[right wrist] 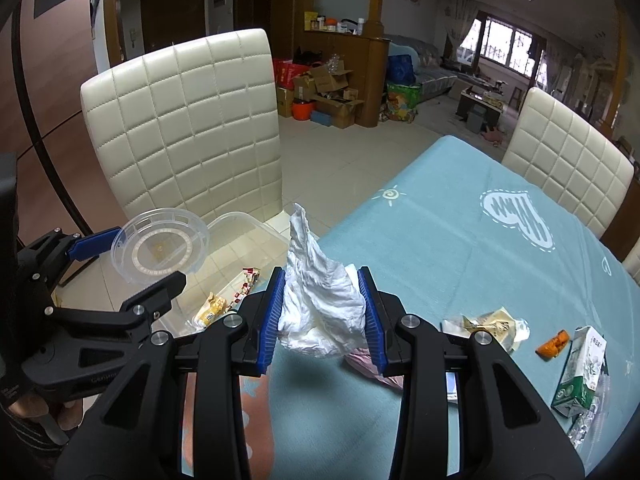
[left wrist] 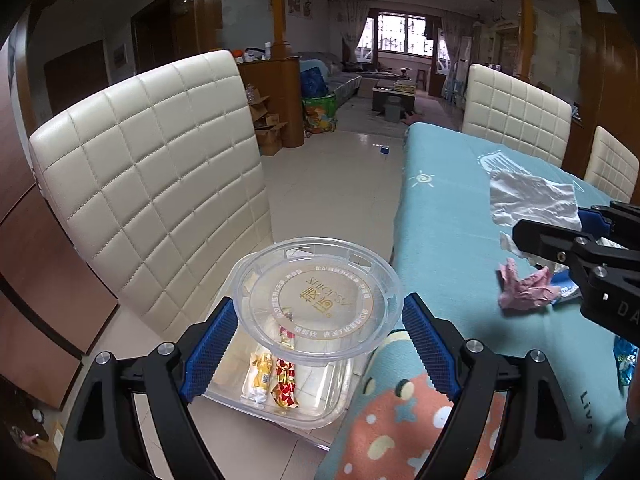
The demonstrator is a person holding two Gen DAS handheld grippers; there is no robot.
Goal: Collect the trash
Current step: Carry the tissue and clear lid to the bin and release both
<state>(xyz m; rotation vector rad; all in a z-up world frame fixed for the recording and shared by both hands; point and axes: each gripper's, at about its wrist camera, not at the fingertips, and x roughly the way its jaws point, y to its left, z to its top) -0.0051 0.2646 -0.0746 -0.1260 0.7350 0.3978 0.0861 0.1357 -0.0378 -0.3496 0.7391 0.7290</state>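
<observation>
A clear lid, printed side showing, sits between the left gripper, whose blue fingers are spread wide; the left view cannot settle whether the pads actually touch its rim. Beneath it a clear tub, held off the table's edge, contains two wrappers, their print too small to read. The right view shows only one left finger beside the lid, the other hidden.

Further right, the right gripper is closed on a crumpled white tissue, lifted above the blue table. A pink scrap lies under the tissue, mostly hidden in the right view, plain in the left.

Only the right view shows the rest on the table: a tan wrapper, an orange piece, a green-and-white carton and crumpled clear plastic, cut off at the frame edge. Three white chairs appear in the left view, two in the right.
</observation>
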